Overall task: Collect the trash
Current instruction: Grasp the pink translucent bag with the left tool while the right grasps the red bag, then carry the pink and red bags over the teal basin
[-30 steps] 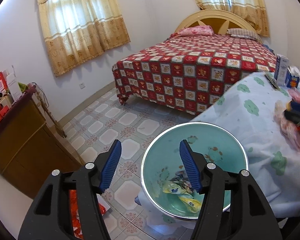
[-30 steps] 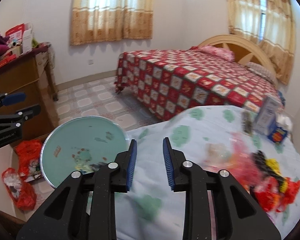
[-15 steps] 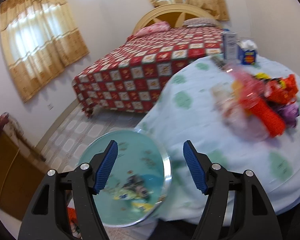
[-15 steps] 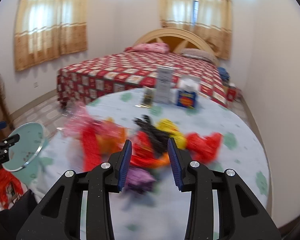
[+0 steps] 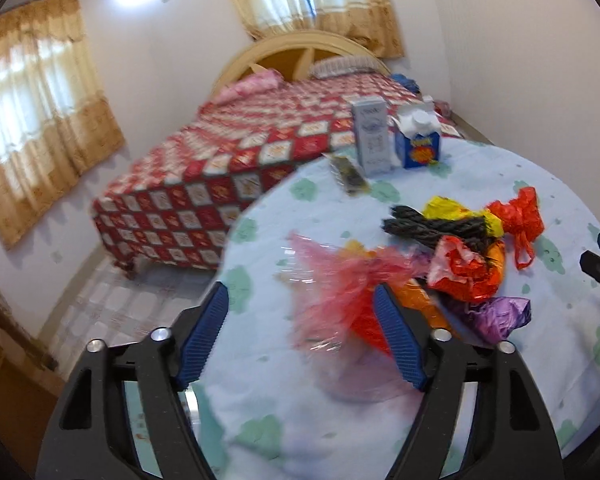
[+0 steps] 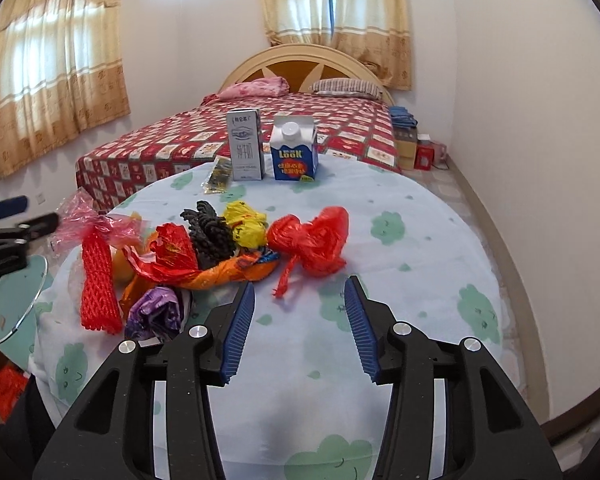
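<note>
While both claws are held over the surface, nothing is gripped — the left claw is closing by the pink bag, the right claw opening near the red bag.

Both handheld tools look alike. The left claw has black speckled plastic arms with triangular cut-outs at about 7 and 5 o'clock, round silver screws at the joints, and ribbed blue pads lining the fingers. The right claw matches it: black frame, silver screws, ribbed blue pads.
</note>
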Motion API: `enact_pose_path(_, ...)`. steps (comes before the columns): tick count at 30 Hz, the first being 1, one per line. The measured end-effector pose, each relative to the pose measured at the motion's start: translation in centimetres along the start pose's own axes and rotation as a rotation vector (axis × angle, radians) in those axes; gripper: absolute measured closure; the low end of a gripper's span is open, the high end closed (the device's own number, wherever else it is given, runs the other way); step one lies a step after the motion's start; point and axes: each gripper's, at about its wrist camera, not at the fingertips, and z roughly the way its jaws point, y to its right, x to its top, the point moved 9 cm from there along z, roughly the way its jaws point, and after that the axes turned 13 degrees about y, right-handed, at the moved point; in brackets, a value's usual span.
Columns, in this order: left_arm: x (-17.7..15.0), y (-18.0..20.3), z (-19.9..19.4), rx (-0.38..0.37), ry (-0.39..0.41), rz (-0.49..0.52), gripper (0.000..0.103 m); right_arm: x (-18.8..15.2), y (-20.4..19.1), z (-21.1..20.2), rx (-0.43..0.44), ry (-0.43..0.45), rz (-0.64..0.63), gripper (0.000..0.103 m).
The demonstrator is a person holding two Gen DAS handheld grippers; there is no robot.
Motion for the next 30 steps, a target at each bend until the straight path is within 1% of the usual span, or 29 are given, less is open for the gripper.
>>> enact_pose_path(1,-0.6,0.4,0.8,-0.025,-0.039,-0.012,0.077,-0.1,0.0,0.0,0.003,-0.001,0.002,0.056)
enact_pose_path(3,-1.1,0.8,1.4,-0.079,-0.075,-0.048,0.095,-0.2,-0.1,0.0,0.010,-0.001,0.004,0.056)
enact_pose_path(6,-1.0,0.9,0.9,-0.072,-0.056,-0.033,0.096,-0.2,-0.3,-0.1,0.017,0.000,0.009,0.055)
enact_pose_path(11,0.6,-0.7,-2.0,-0.083,0.003,-0.059,0.097,0.1,-0.8,0.0,0.013,0.001,-0.004,0.055)
enact_pose_path(14,1.5,-2.7,-4.0,-0.044,0.053,-0.050,0.097,0.6,-0.3,0.4,-0.008,0.002,0.002,0.055)
enact_pose_path(16,1.5,-4.8,-4.9,0.009,0.071,-0.046,0.097,1.1,0.5,1.4,-0.033,-0.008,0.007,0.055)
enact_pose_path(19,0.5,-8.0,-4.7,0.090,0.066,-0.046,0.097,1.7,1.7,3.8,-0.047,-0.038,0.048,0.055)
enact_pose_path(22,-0.9,-10.8,-3.5,0.132,0.025,-0.083,0.097,1.9,2.3,6.2,-0.061,-0.069,0.059,0.055)
enact_pose_path(25,-2.2,-12.7,-2.4,0.157,-0.008,-0.117,0.097,1.2,2.5,9.0,-0.054,-0.146,0.081,0.055)
enact_pose_path(26,-2.5,-13.0,-2.3,0.158,-0.013,-0.124,0.097,0.8,2.5,9.8,-0.039,-0.176,0.096,0.061)
enact_pose_path(27,-2.7,-13.0,-2.2,0.158,-0.017,-0.129,0.097,0.3,2.3,10.6,-0.014,-0.211,0.120,0.069)
enact_pose_path(28,-2.8,-13.0,-2.2,0.155,-0.019,-0.129,0.097,-0.1,2.1,11.2,0.014,-0.239,0.135,0.086)
enact_pose_path(30,-2.8,-13.0,-2.6,0.149,-0.013,-0.123,0.097,-0.3,1.7,11.2,0.038,-0.242,0.132,0.093)
